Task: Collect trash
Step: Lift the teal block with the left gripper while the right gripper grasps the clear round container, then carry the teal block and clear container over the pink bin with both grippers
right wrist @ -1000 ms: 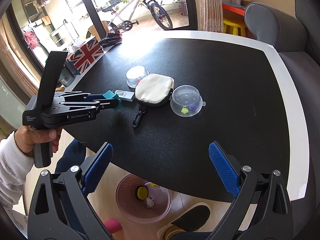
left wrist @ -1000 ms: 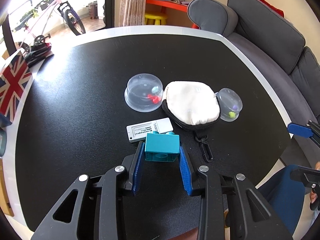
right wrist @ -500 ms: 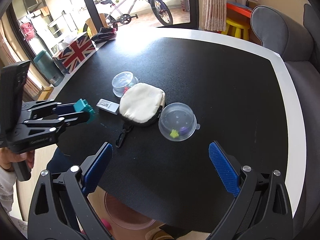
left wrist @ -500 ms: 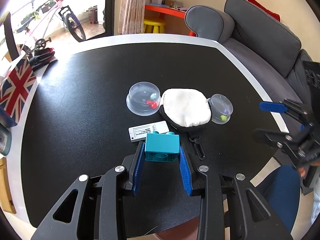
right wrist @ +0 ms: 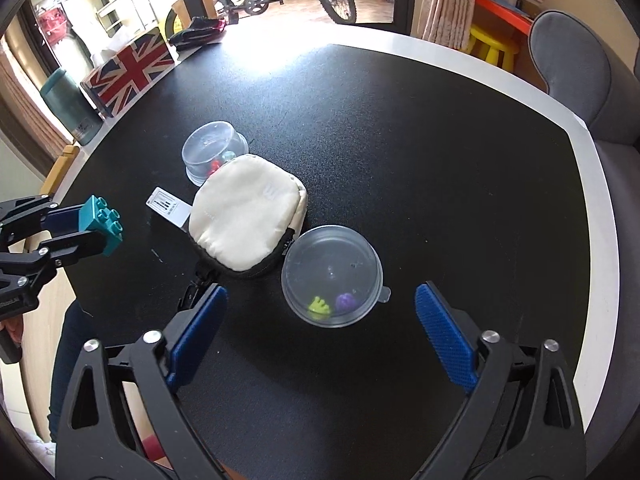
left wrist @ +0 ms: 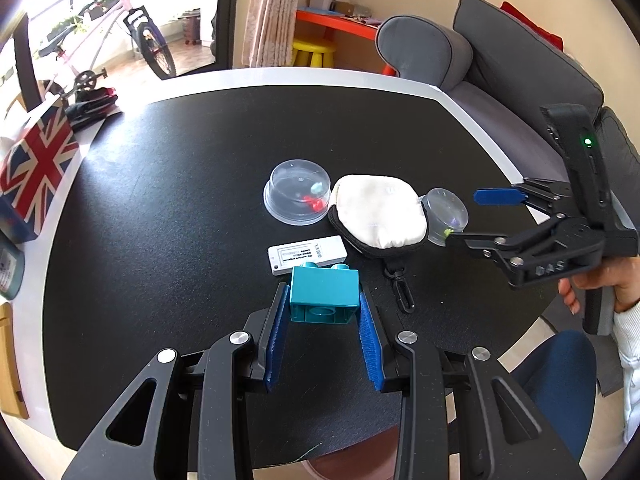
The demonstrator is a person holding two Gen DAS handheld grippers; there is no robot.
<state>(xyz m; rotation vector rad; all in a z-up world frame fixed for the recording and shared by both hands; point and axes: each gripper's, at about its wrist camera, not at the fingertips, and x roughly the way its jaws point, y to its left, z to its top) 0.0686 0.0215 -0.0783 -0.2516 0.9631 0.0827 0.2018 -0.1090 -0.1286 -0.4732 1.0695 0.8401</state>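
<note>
1. The left gripper [left wrist: 323, 320] has its jaws clamped on a teal toy block [left wrist: 323, 291], held clear above the counter [left wrist: 160, 240].
2. The right gripper [right wrist: 320, 320] has its jaws apart and closing, with nothing pressed between them yet; a clear tub [right wrist: 331, 276] sits just ahead, between the pads.
3. Beyond the tub, touching it, lies a cream pouch [right wrist: 248, 216]; past that, a white card [right wrist: 168, 210] and a second tub [right wrist: 212, 152].
4. To do this well, I would centre the tub between the pads, lower, and keep the near pad off the pouch's clip.
5. A second ago the right jaws were wider and well short of the tub; the left grip is unchanged.
</note>
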